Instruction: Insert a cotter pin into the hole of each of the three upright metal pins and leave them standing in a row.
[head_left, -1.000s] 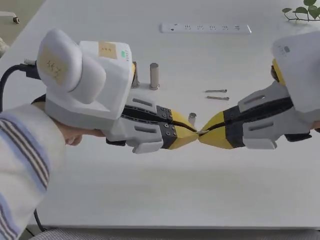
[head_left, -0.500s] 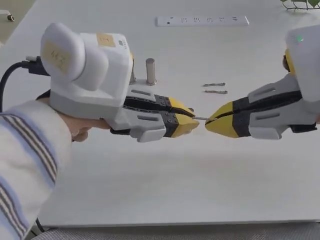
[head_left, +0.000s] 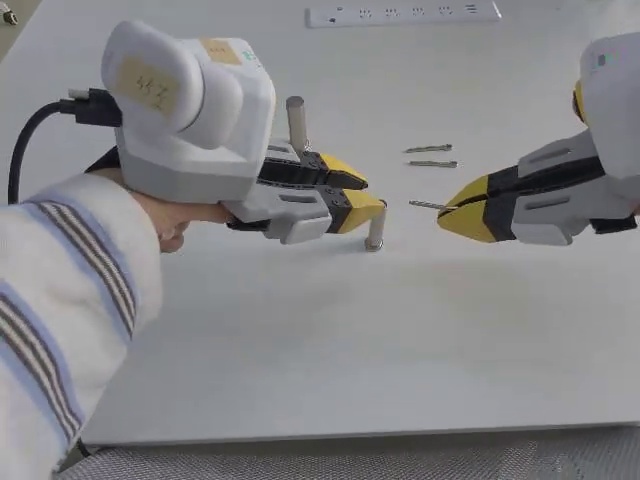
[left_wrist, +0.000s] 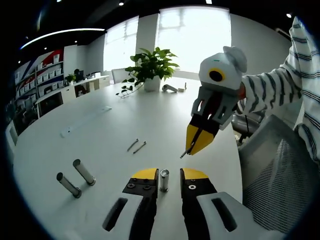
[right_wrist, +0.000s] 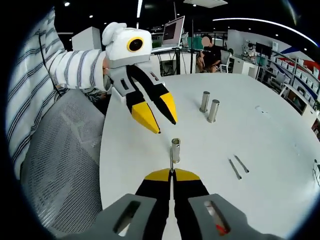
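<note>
Left gripper (head_left: 372, 194): jaws released, spread to either side of a short upright grey metal pin (left_wrist: 164, 180) standing on the white tabletop (head_left: 300, 340); contact cannot be determined. Right gripper (head_left: 447, 209): jaws clenched on a thin metal cotter pin (head_left: 428, 205), its free end pointing towards that pin, near but apart. Two further upright metal pins (left_wrist: 84, 171) stand side by side beyond. Two loose cotter pins (head_left: 428, 149) lie flat together on the tabletop.
</note>
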